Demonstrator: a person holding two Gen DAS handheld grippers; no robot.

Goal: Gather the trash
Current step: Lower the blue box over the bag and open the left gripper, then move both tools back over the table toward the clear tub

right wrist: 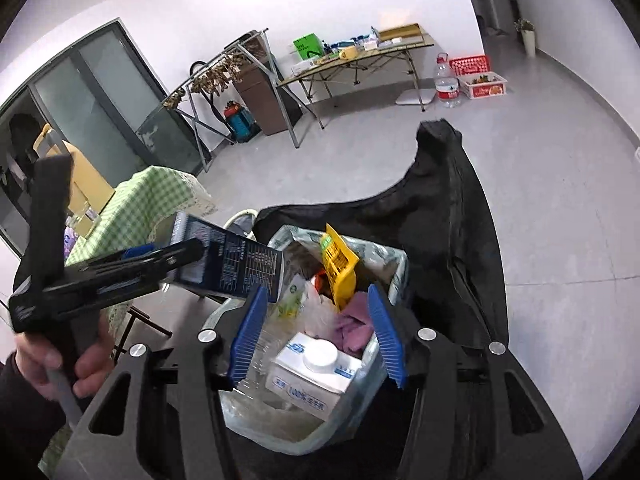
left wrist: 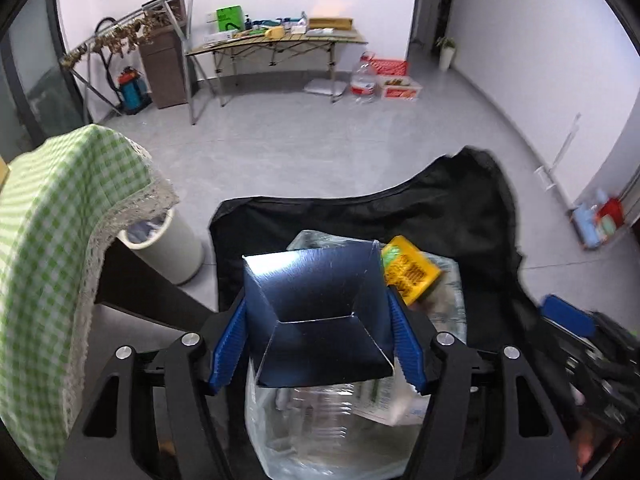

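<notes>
Basically left gripper (left wrist: pixel 318 340) clamps the dark blue carton (left wrist: pixel 320 316) at lower centre, held right above the lined trash bag (right wrist: pixel 394 276), likely for dropping in. Right gripper (right wrist: pixel 318 336) hangs open and empty over the white milk carton (right wrist: pixel 312 376), lower centre, apart from it.

We see a glossy dark-blue cardboard carton (left wrist: pixel 316 312) between ribbed blue plastic pads (left wrist: pixel 230 342). At centre right, a shiny yellow packet (left wrist: pixel 412 270) lies on crinkled clear plastic bin liner (right wrist: pixel 384 258). Upper left: woven green-checked cloth (left wrist: pixel 60 208), lace-edged. The floor (left wrist: pixel 300 148) looks smooth, matt grey.
</notes>
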